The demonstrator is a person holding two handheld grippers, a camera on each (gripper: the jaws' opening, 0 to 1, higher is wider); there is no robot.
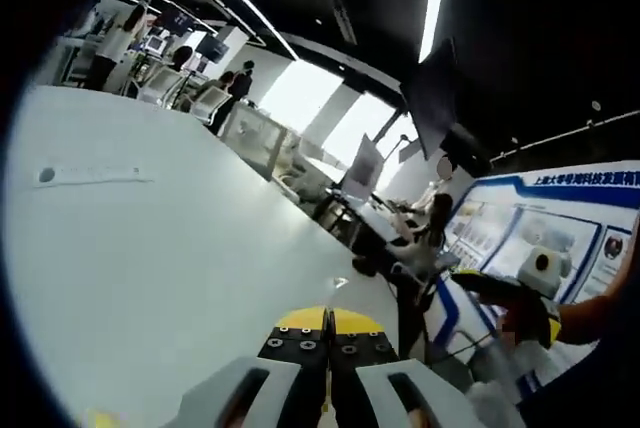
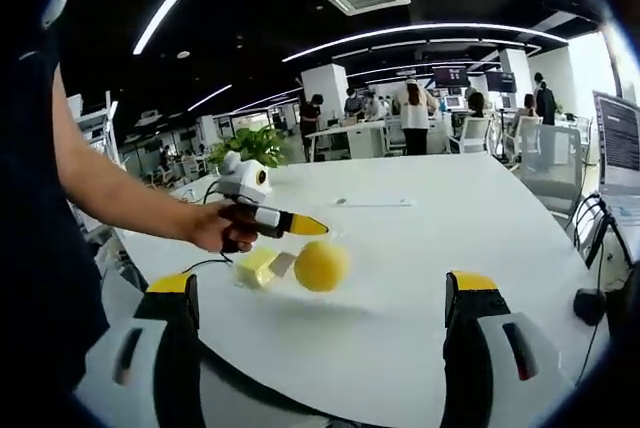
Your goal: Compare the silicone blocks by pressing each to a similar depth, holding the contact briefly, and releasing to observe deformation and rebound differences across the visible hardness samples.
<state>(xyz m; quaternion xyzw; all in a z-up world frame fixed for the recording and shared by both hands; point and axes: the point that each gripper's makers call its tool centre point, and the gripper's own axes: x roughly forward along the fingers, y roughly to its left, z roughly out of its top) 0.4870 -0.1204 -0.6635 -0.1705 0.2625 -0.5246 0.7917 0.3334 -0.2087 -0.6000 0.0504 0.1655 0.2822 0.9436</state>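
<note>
on the white surface (image 2: 420, 248), seen in the right gripper view, a yellow silicone ball (image 2: 321, 266) lies touching a grey block (image 2: 282, 264) and a pale yellow block (image 2: 254, 268). just above them hovers the left tool (image 2: 308, 225), held in a hand (image 2: 212, 225), its yellow-tipped jaws together. right tool (image 2: 325, 293): jaws wide apart, holding nothing. left gripper view: left tool (image 1: 328, 323) closed over the bare surface (image 1: 150, 248).
</note>
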